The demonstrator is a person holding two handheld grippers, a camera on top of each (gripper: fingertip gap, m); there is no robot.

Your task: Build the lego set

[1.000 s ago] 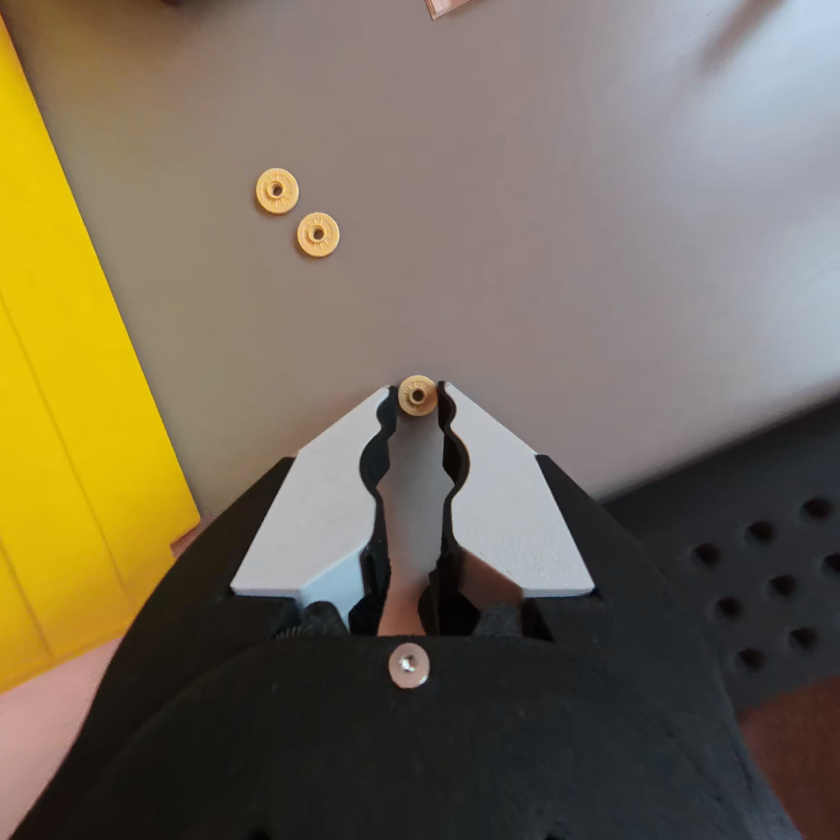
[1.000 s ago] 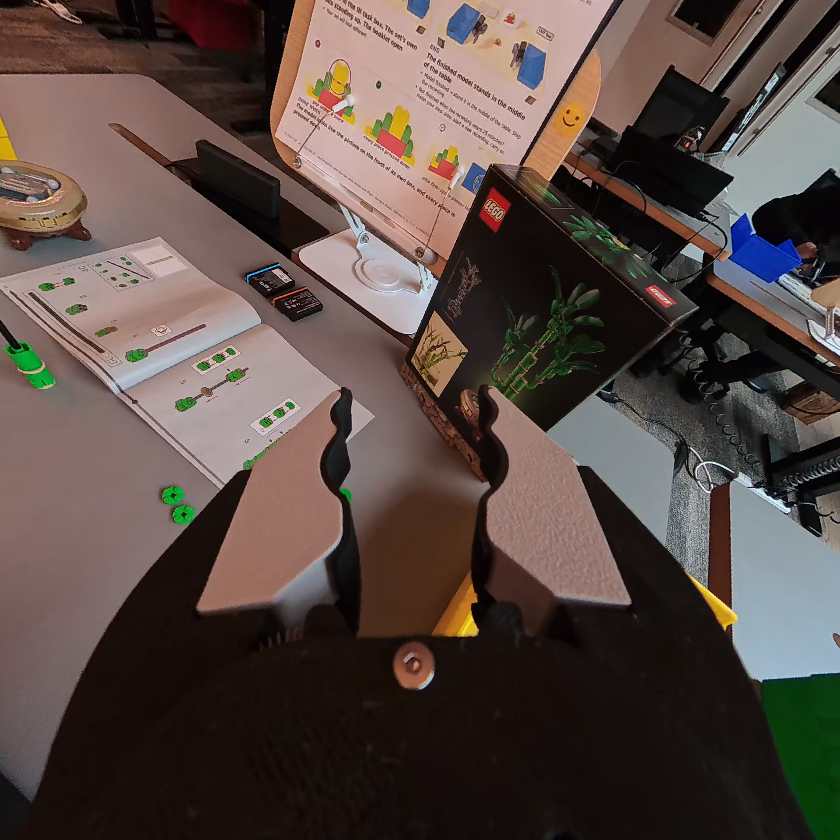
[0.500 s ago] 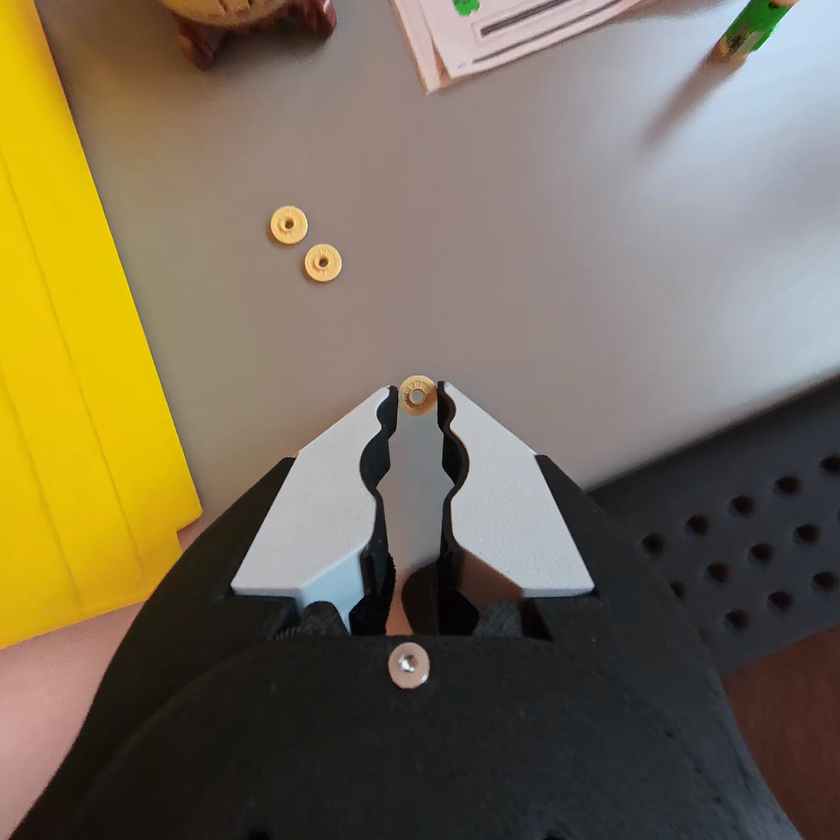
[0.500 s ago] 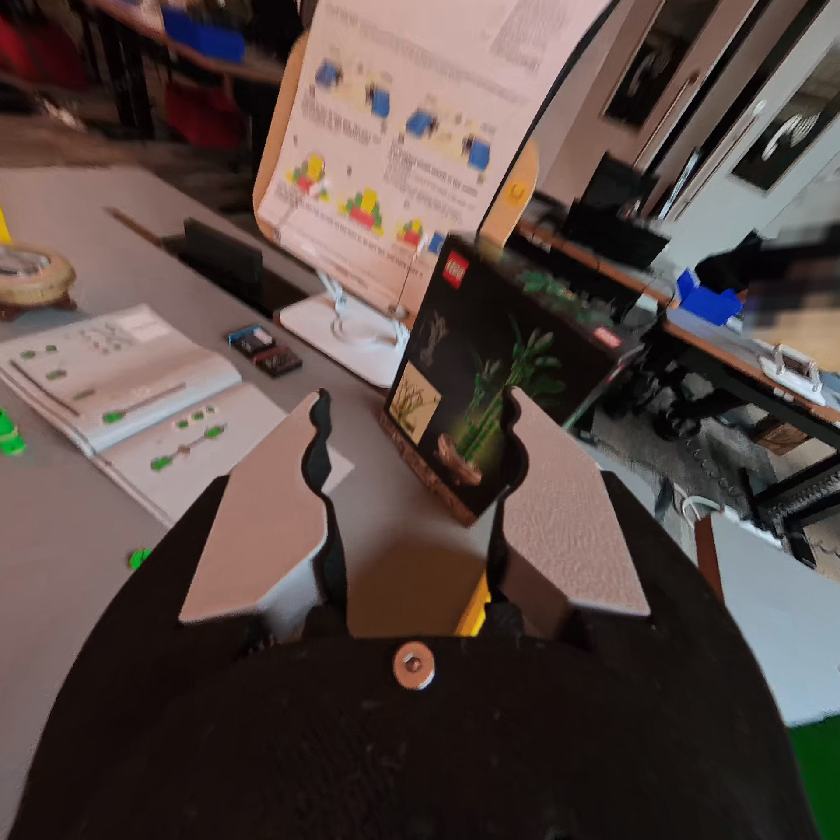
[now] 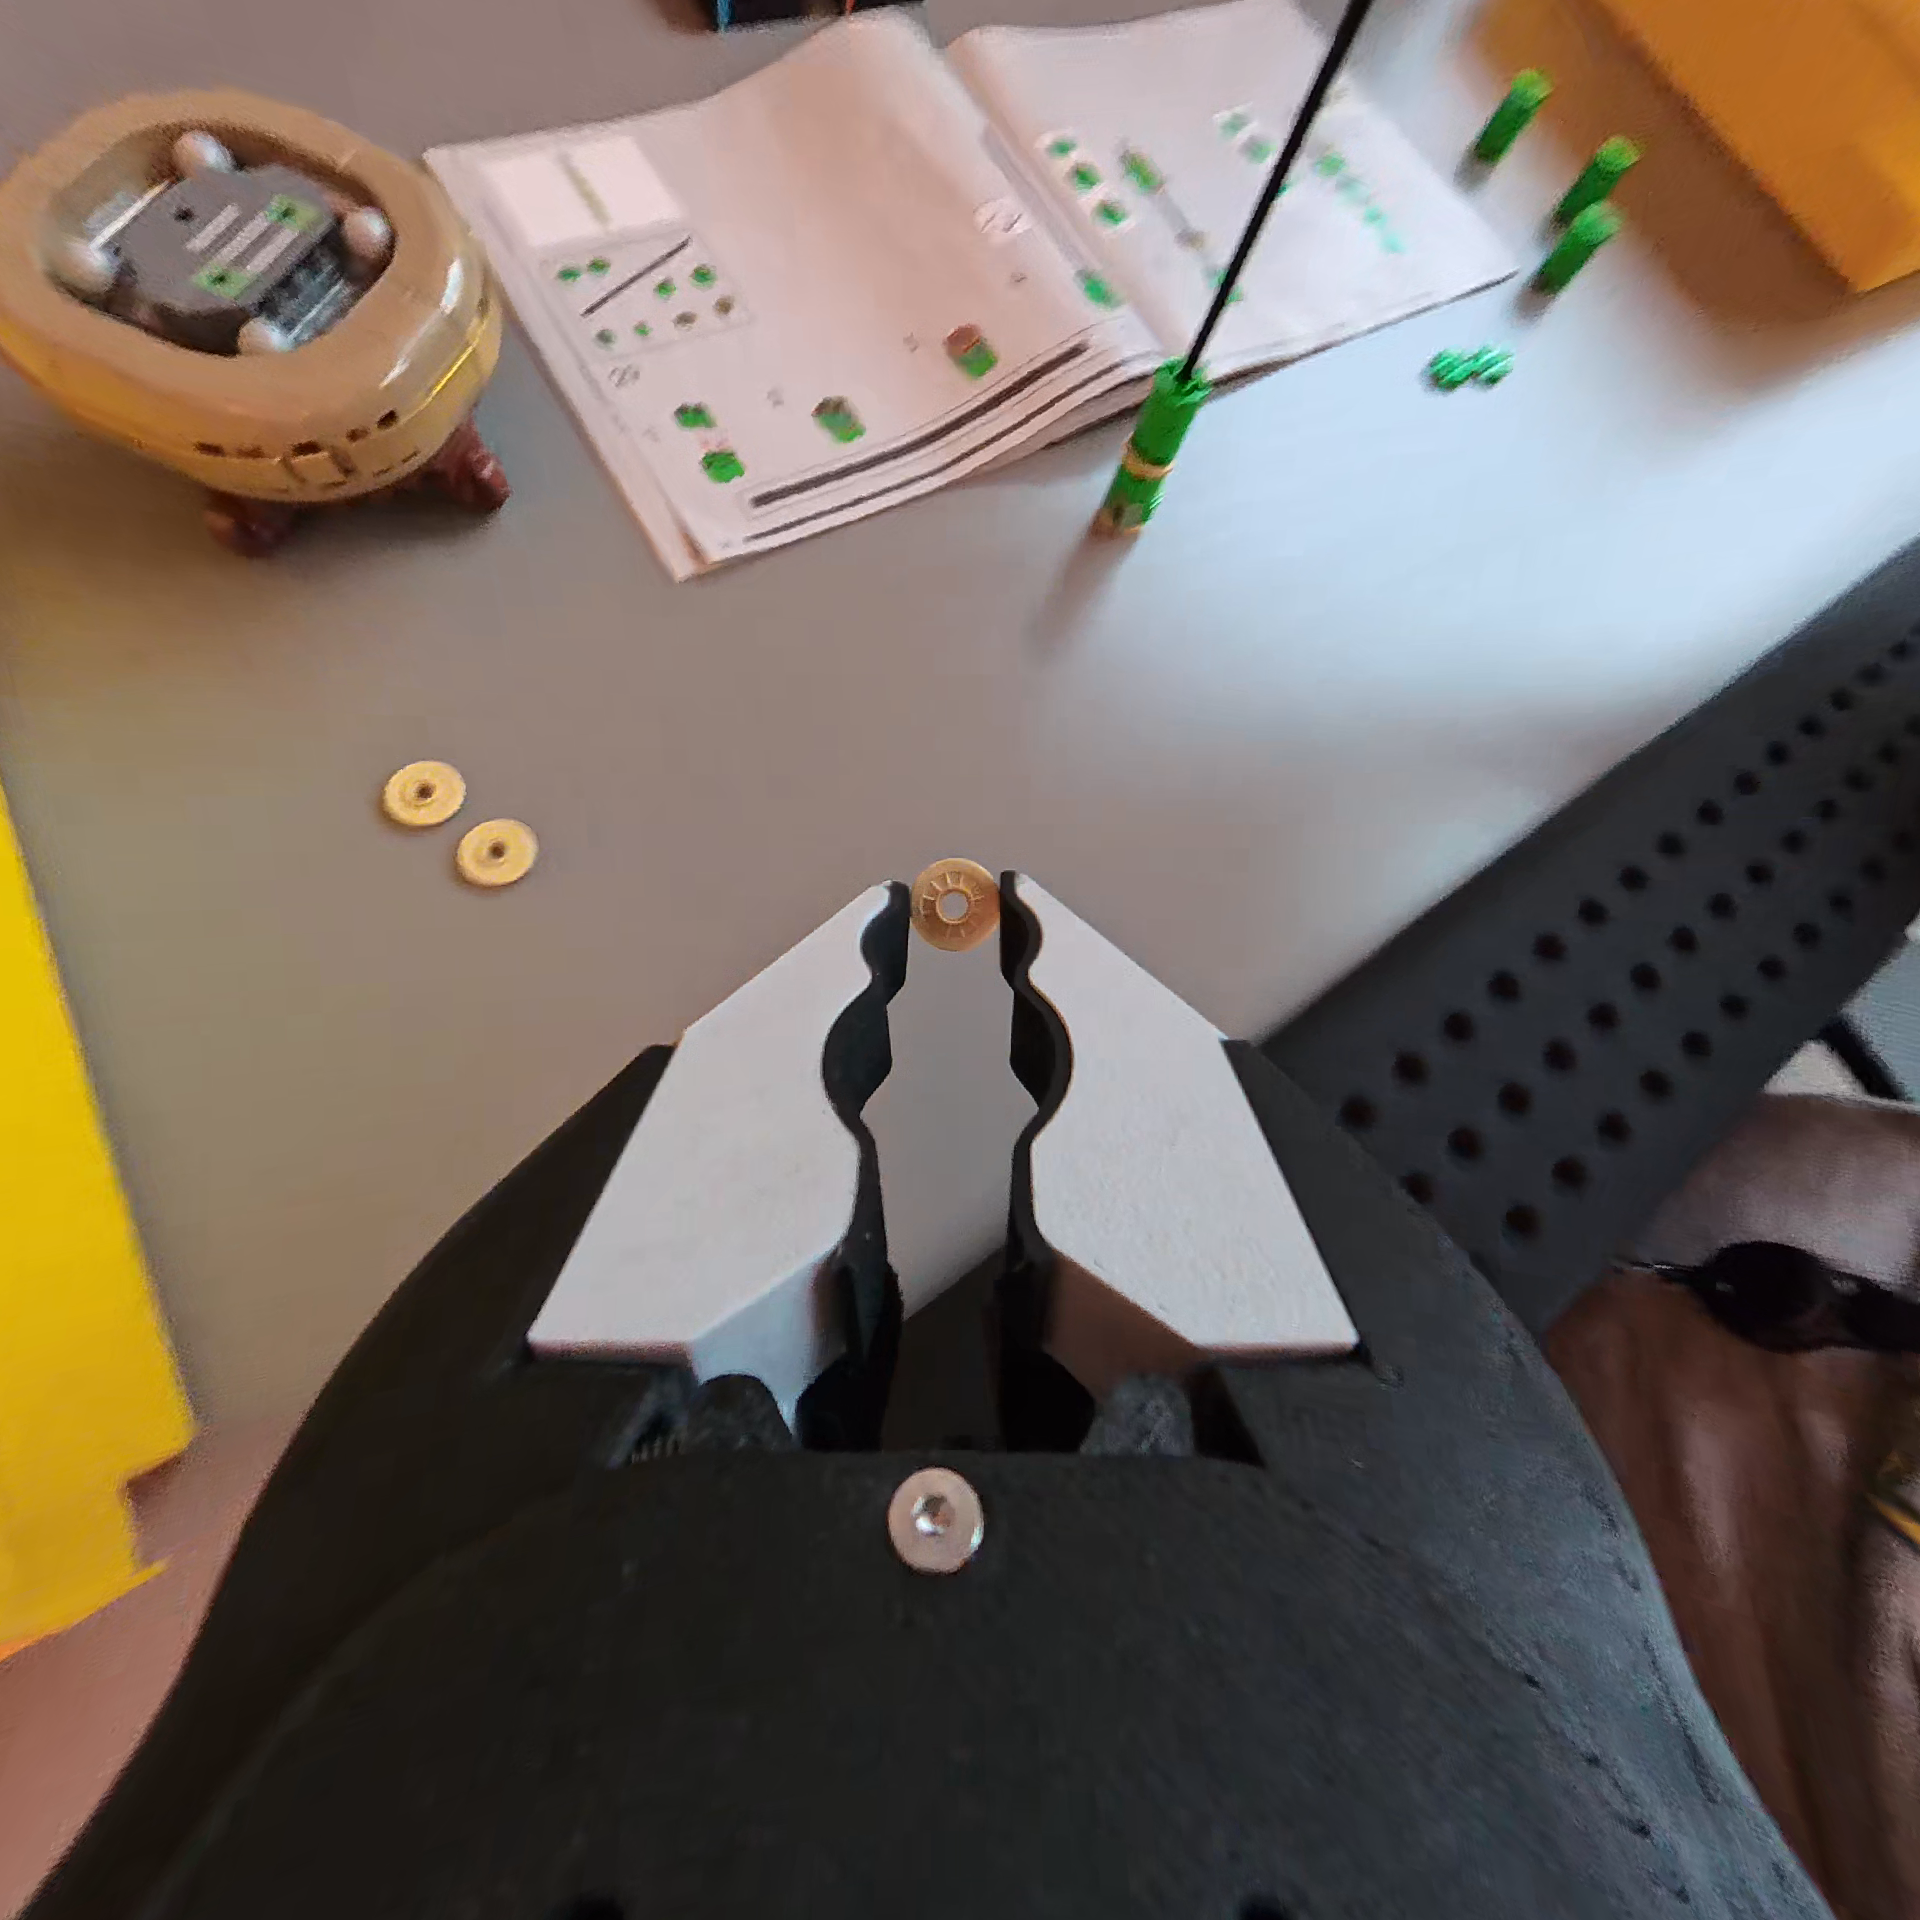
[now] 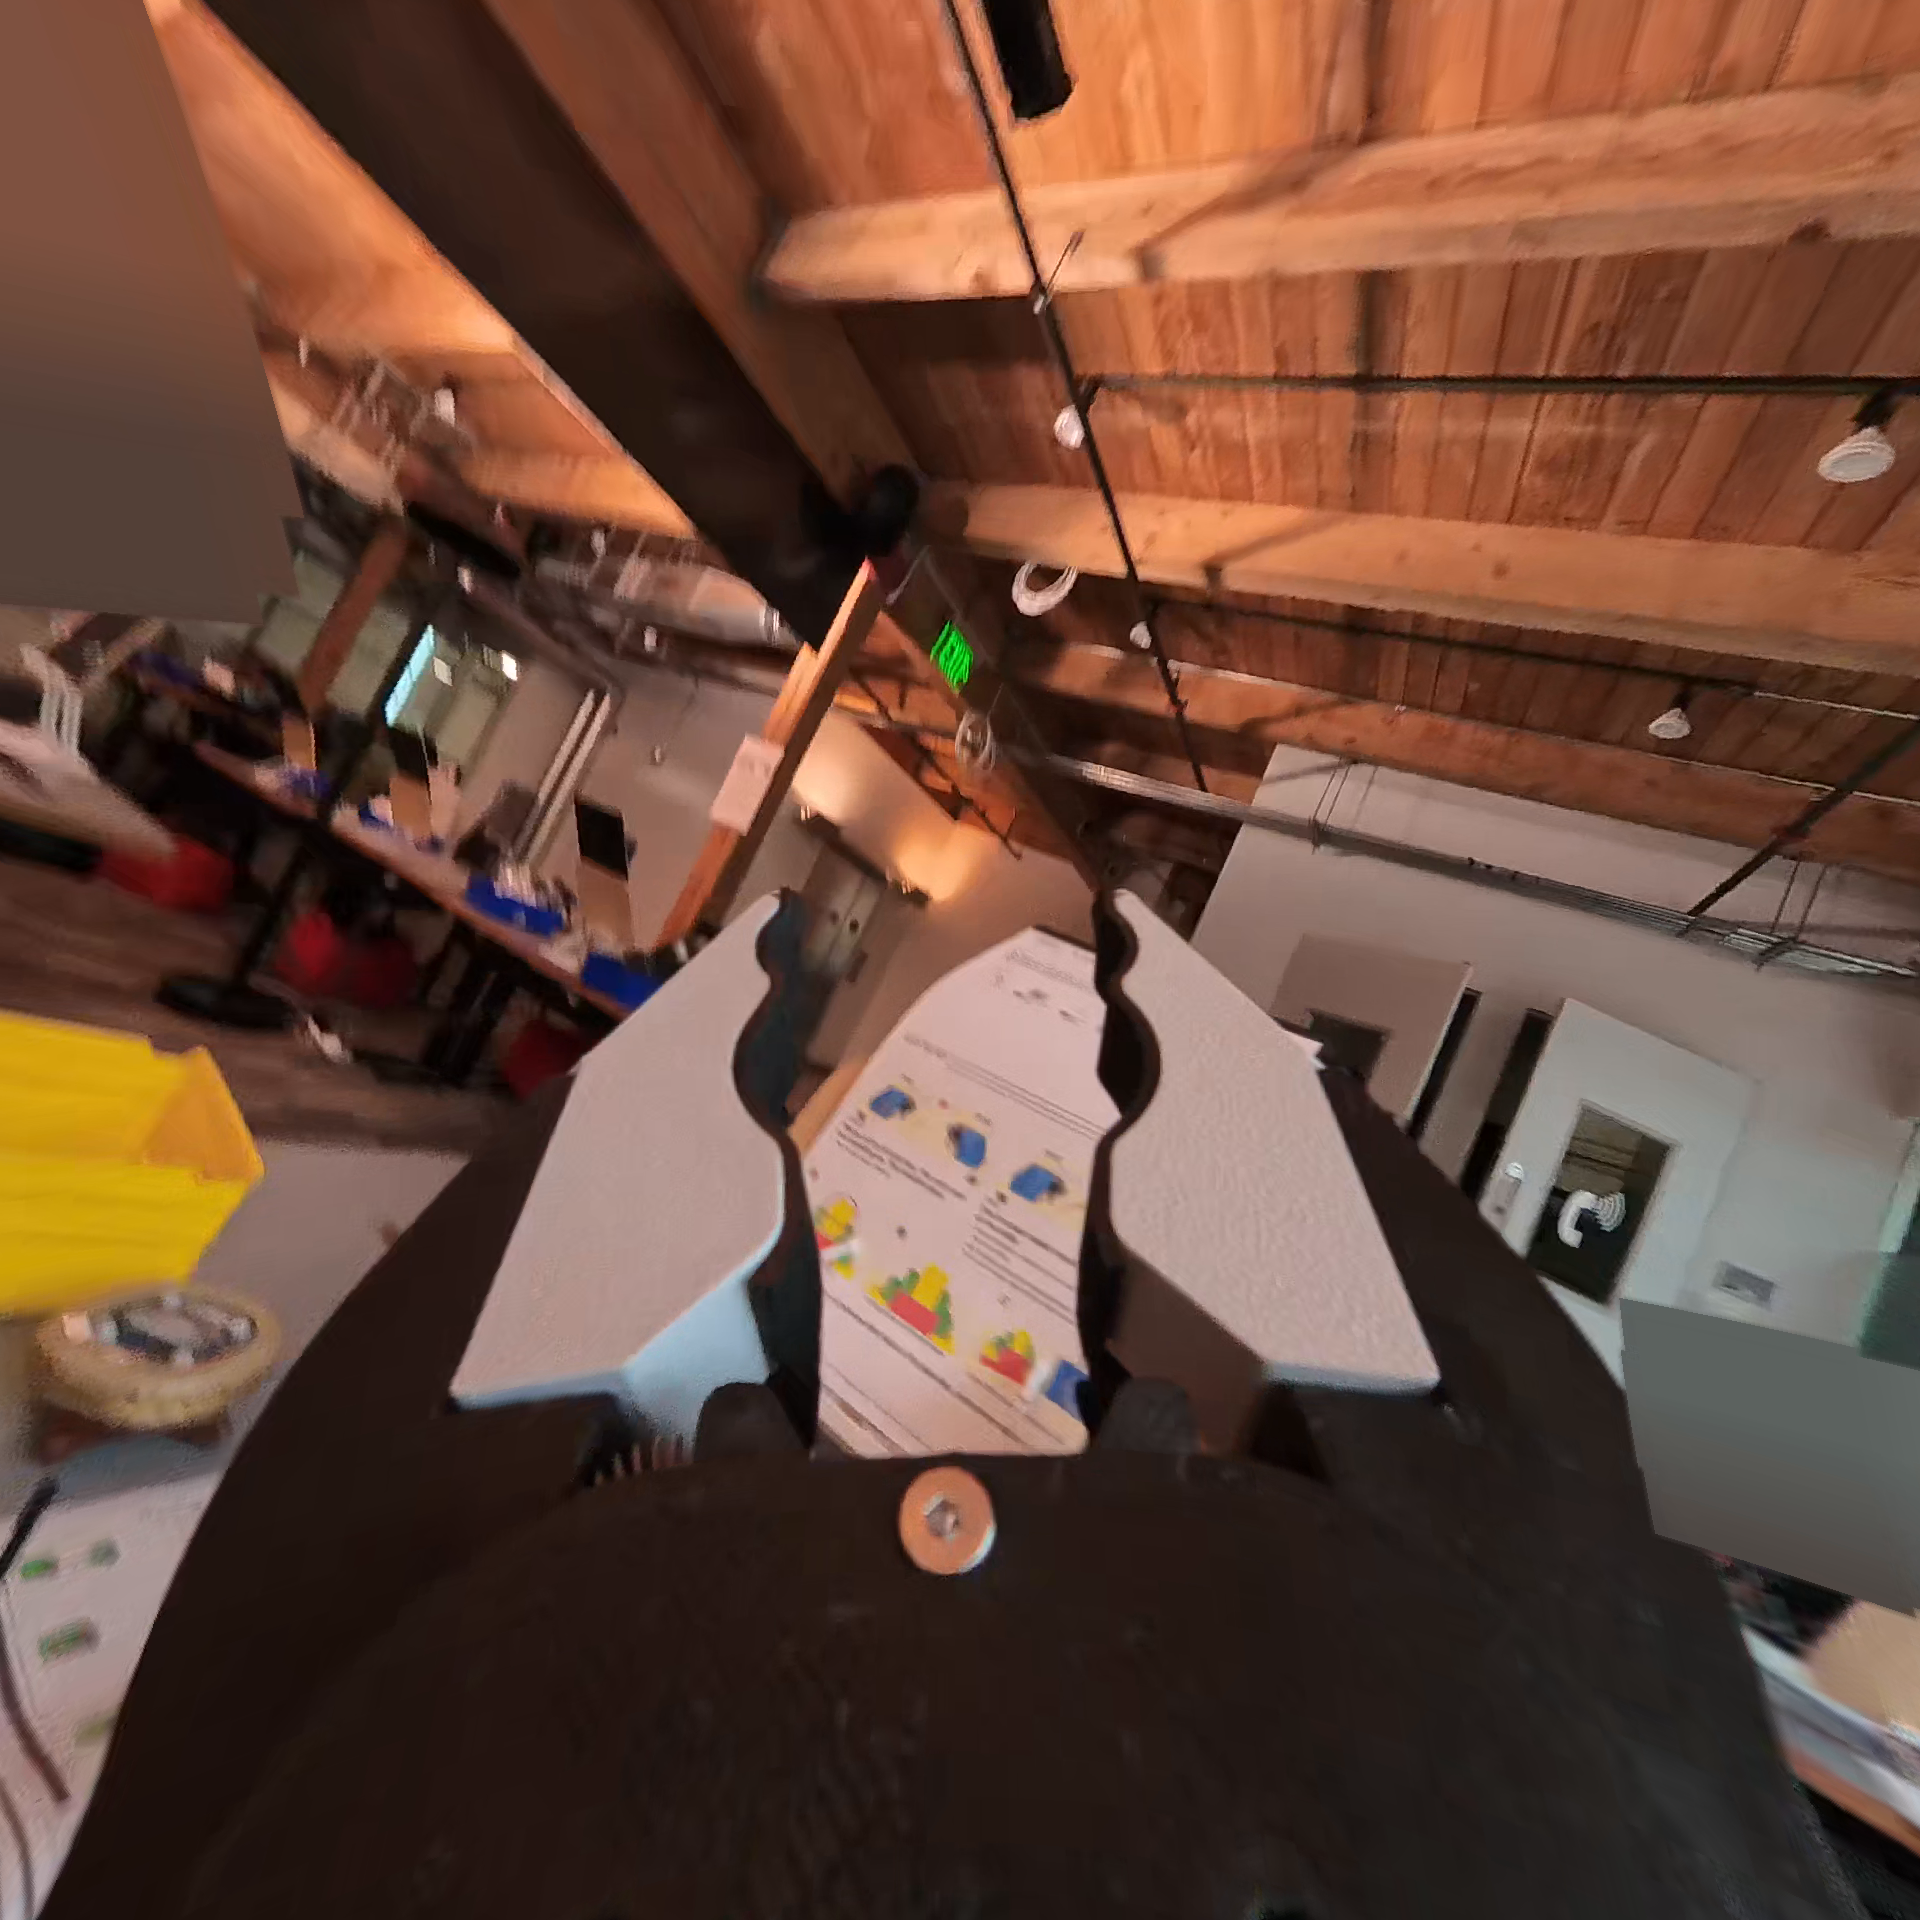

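Observation:
My left gripper (image 5: 954,902) is shut on a small gold round piece (image 5: 955,905) with a centre hole, held at the fingertips above the grey table (image 5: 790,686). Two more gold round pieces (image 5: 423,794) (image 5: 497,853) lie on the table to the left. A black rod with a green stack on its lower end (image 5: 1153,436) leans at the open instruction booklet (image 5: 935,270). The tan pot build (image 5: 229,301) stands at the far left. My right gripper (image 6: 940,920) is open and empty, tilted up toward the ceiling.
Loose green pieces (image 5: 1579,197) lie right of the booklet. A yellow bin (image 5: 62,1195) stands at the left, and another yellow bin (image 6: 104,1153) shows in the right wrist view. A black perforated panel (image 5: 1621,956) runs along the table's right edge. An instruction sheet on a stand (image 6: 956,1226) is beyond my right gripper. My right fingertips sit around 50 centimeters from my left ones. My right tips are about 55 centimeters from the tan pot build (image 5: 229,301), my left tips only 20 centimeters. Seen from the right wrist view (image 6: 131,1309) as well.
My left gripper has lifted and pulled back with the gold piece, bringing the pot and booklet into view. My right gripper has tilted sharply upward and opened wider.

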